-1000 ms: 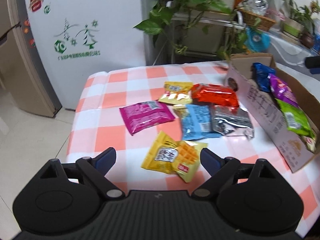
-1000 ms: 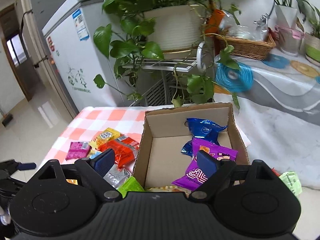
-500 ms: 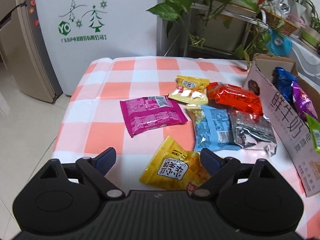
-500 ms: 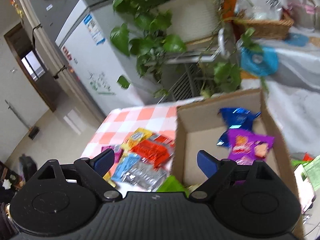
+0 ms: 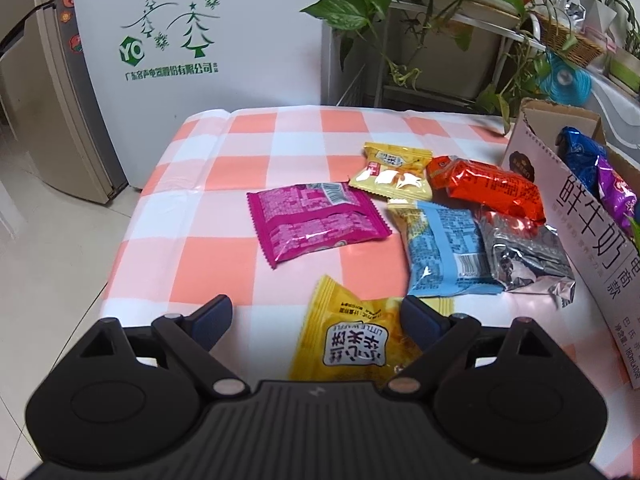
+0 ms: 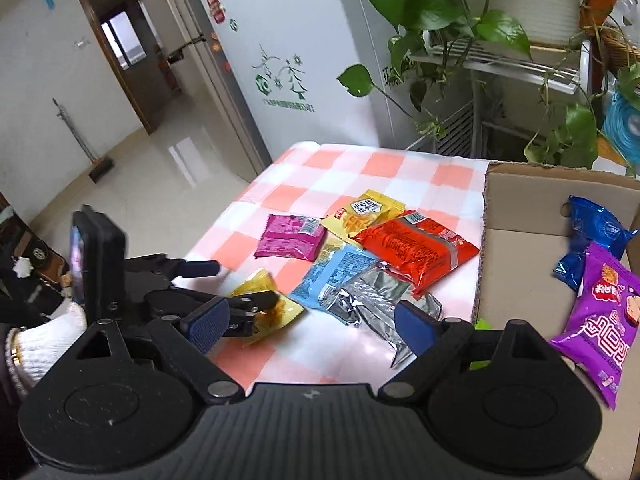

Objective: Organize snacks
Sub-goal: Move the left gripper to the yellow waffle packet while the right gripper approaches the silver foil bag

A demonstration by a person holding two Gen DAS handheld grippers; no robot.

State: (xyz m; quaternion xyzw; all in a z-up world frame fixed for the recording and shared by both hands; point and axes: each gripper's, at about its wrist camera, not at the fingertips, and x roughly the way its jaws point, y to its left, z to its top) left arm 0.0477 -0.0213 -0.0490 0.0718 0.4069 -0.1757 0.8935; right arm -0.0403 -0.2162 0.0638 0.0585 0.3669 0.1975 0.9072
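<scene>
The left gripper (image 5: 316, 318) is wide open around the yellow pack (image 5: 352, 340) on the table (image 5: 208, 264). The right gripper (image 6: 312, 320) (also wide open, holding nothing) hangs beside the box (image 6: 516, 264).

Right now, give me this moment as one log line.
left tool: open, over yellow waffle packet | right tool: open, empty | cardboard box: blue, purple packets inside
</scene>
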